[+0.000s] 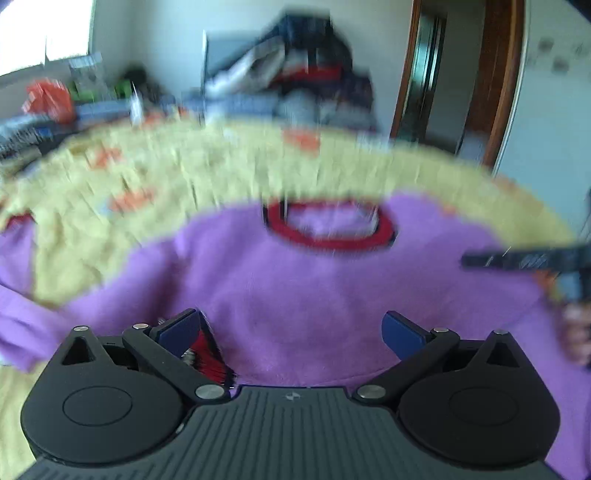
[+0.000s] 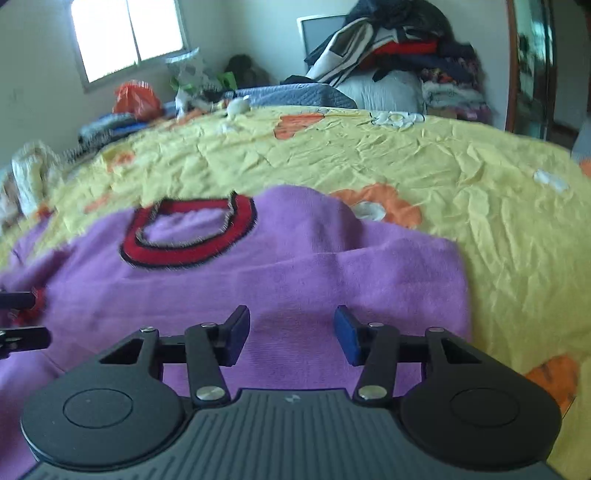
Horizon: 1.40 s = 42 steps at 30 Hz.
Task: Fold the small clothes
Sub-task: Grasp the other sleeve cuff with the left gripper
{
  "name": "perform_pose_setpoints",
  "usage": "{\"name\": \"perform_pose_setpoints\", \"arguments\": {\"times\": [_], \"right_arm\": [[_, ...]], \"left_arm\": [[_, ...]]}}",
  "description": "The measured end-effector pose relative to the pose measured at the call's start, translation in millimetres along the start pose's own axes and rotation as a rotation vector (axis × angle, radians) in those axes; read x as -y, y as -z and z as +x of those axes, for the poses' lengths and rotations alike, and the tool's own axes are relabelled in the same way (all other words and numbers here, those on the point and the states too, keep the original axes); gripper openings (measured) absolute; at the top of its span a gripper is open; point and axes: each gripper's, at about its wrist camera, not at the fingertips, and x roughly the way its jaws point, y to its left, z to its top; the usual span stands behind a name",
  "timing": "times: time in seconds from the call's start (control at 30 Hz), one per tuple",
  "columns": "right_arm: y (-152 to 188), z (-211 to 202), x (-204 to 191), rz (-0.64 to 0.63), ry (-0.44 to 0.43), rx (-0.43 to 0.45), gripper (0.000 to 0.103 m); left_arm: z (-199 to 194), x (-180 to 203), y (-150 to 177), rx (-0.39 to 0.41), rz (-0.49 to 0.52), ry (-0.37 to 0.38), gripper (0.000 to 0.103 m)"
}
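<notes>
Two grippers hang over one purple sweater [image 2: 280,280] spread on a yellow flowered bedsheet [image 2: 424,162]. The left gripper [image 1: 291,332] has its jaws wide apart, gripping nothing, though a red-and-black cuff [image 1: 208,356] lies against its left finger (the view is blurred). The right gripper [image 2: 291,334] is parted about halfway, empty, above the cloth. Ahead of both lies the red collar [image 2: 188,230]; beyond, a clothes pile [image 2: 399,51] and window [image 2: 127,33].
</notes>
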Motion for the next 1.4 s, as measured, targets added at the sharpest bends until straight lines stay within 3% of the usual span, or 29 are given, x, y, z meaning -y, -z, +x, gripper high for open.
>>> {"name": "perform_pose_setpoints", "arguments": {"times": [0.03, 0.1, 0.13, 0.2, 0.27, 0.4, 0.5, 0.57, 0.67, 0.77, 0.83, 0.9, 0.97, 1.0, 1.13, 1.2, 1.3, 1.4], "right_arm": [[0, 2, 0, -0.025, 0.030, -0.004, 0.048], [2, 3, 4, -0.048, 0.063, 0.000, 0.047], [2, 6, 6, -0.062, 0.111, -0.005, 0.047], [0, 7, 13, -0.045, 0.107, -0.003, 0.049], [-3, 3, 13, -0.019, 0.100, 0.004, 0.050], [-8, -8, -1, 0.017, 0.017, 0.057, 0.050], [-10, 3, -12, 0.020, 0.002, 0.031, 0.050], [-7, 12, -14, 0.015, 0.028, 0.000, 0.050], [-1, 13, -9, -0.001, 0.037, 0.007, 0.051], [0, 10, -10, -0.012, 0.046, 0.000, 0.052], [1, 5, -16, -0.011, 0.072, -0.013, 0.058], [6, -8, -23, 0.052, 0.060, -0.011, 0.075], [18, -23, -33, 0.131, -0.014, 0.000, 0.076], [25, -30, -42, 0.162, -0.043, 0.005, 0.076], [62, -49, -83, 0.196, -0.124, 0.078, 0.086], [78, -52, -97, 0.182, -0.157, 0.127, 0.092], [81, -59, -105, 0.139, -0.150, 0.184, 0.092], [80, -54, -95, 0.201, -0.157, 0.176, 0.093]], "left_arm": [[6, -4, 5, -0.034, -0.017, -0.033, 0.103], [-1, -15, 18, -0.012, -0.021, -0.073, 0.103], [-8, -21, 26, 0.005, -0.026, -0.076, 0.103], [-22, -32, 37, 0.011, -0.049, -0.066, 0.103], [-39, -41, 44, 0.014, -0.087, -0.012, 0.103], [-62, -53, 41, 0.153, -0.177, 0.189, 0.103], [-30, -41, 23, 0.100, -0.173, 0.296, 0.103], [-4, -35, 20, 0.009, -0.155, 0.262, 0.103], [-14, -28, 25, -0.006, -0.073, 0.215, 0.103], [-40, -44, 40, -0.008, -0.130, 0.179, 0.103], [-68, -73, 51, 0.072, -0.231, 0.135, 0.103], [-88, -116, 57, 0.169, -0.354, 0.060, 0.103], [-96, -165, 59, 0.267, -0.452, 0.047, 0.103], [-95, -189, 55, 0.270, -0.483, 0.037, 0.103], [-62, -264, 5, 0.074, -0.465, -0.162, 0.103], [-42, -300, -18, 0.030, -0.462, -0.144, 0.103], [-6, -338, -49, -0.042, -0.471, -0.128, 0.103], [21, -368, -67, -0.073, -0.522, -0.042, 0.103]]}}
